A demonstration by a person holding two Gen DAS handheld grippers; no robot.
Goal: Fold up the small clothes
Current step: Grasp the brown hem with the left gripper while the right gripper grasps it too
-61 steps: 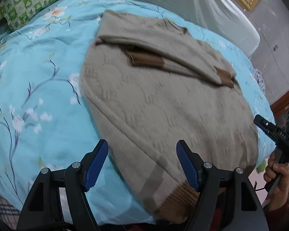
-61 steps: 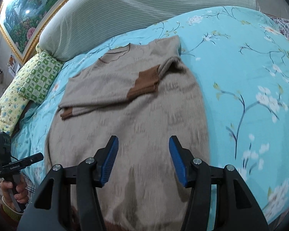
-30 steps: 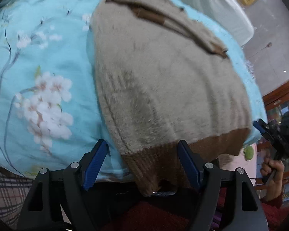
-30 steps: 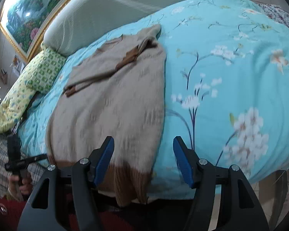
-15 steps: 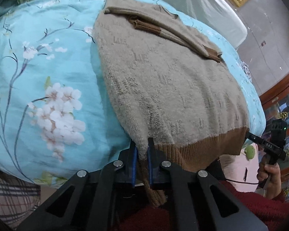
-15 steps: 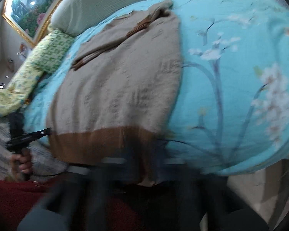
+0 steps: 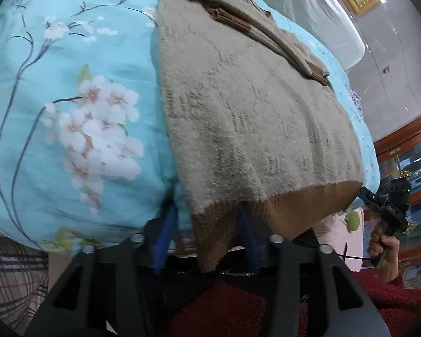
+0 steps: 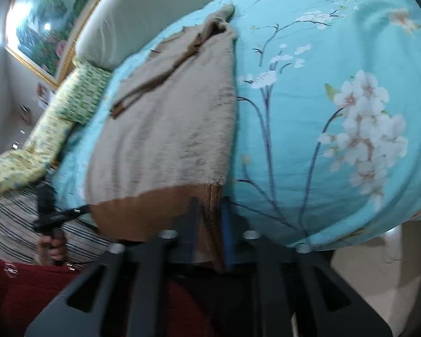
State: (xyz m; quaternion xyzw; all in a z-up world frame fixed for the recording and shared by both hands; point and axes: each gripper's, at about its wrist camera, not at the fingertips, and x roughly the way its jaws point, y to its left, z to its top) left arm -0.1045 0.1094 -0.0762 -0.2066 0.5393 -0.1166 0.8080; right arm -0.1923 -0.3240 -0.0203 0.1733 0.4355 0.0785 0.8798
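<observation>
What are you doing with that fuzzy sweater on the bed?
A person is folding the beige sweater spread on the blue flowered bedspread. Its sleeves are already folded across the top. The left gripper and right gripper each sit at a corner of the brown hem. Their fingers have just been opening, with the hem hanging between them.
</observation>
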